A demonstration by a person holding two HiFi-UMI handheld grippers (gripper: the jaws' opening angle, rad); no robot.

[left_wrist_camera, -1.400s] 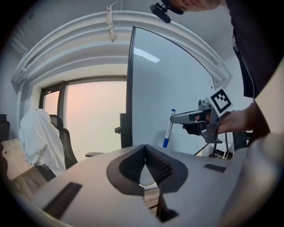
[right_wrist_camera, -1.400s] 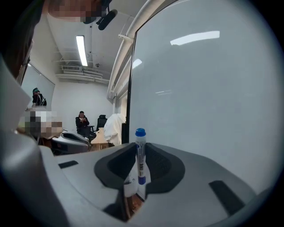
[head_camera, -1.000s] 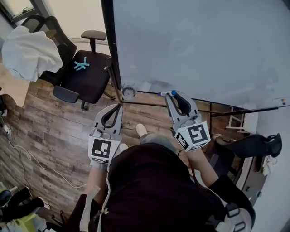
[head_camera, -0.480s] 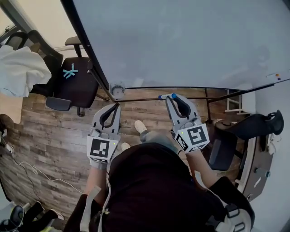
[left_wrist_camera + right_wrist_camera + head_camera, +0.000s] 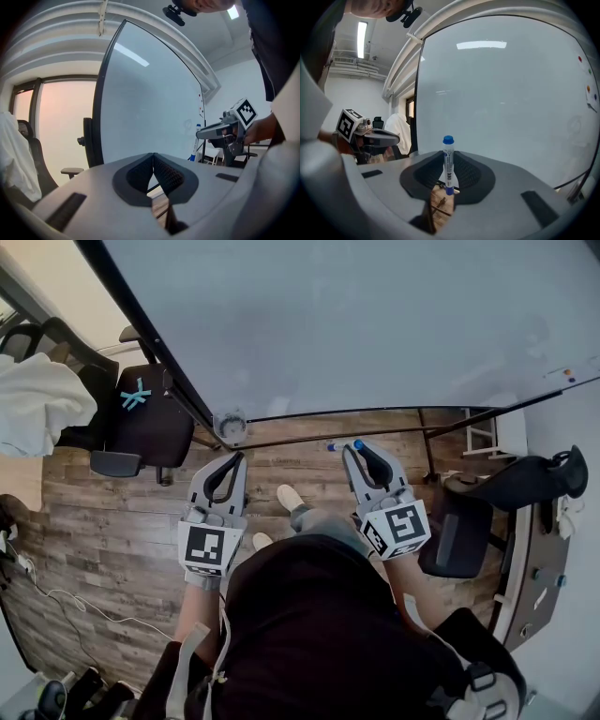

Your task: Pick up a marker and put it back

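A white marker [image 5: 448, 164] with blue caps stands upright between the jaws of my right gripper [image 5: 448, 174], which is shut on it. In the head view the marker [image 5: 343, 444] lies crosswise at the right gripper's [image 5: 352, 448] tip, just below the whiteboard's tray rail [image 5: 375, 427]. My left gripper [image 5: 234, 459] is shut with nothing in it, its pads pressed together in the left gripper view [image 5: 153, 165]. The big whiteboard [image 5: 356, 324] fills the space ahead. From the left gripper view I see the right gripper [image 5: 224, 133] holding the marker [image 5: 196, 143].
A black office chair [image 5: 145, 418] with a teal mark stands left of the board, a white cloth [image 5: 37, 404] draped over another chair beyond it. A second dark chair [image 5: 487, 507] is at right. A round stand foot [image 5: 230, 426] sits under the board's left corner. Wooden floor below.
The head view has shifted, so the board's left edge leans further and the chairs slid left. Both grippers hold their places; the marker stays in the right gripper, now slightly below the tray rail.
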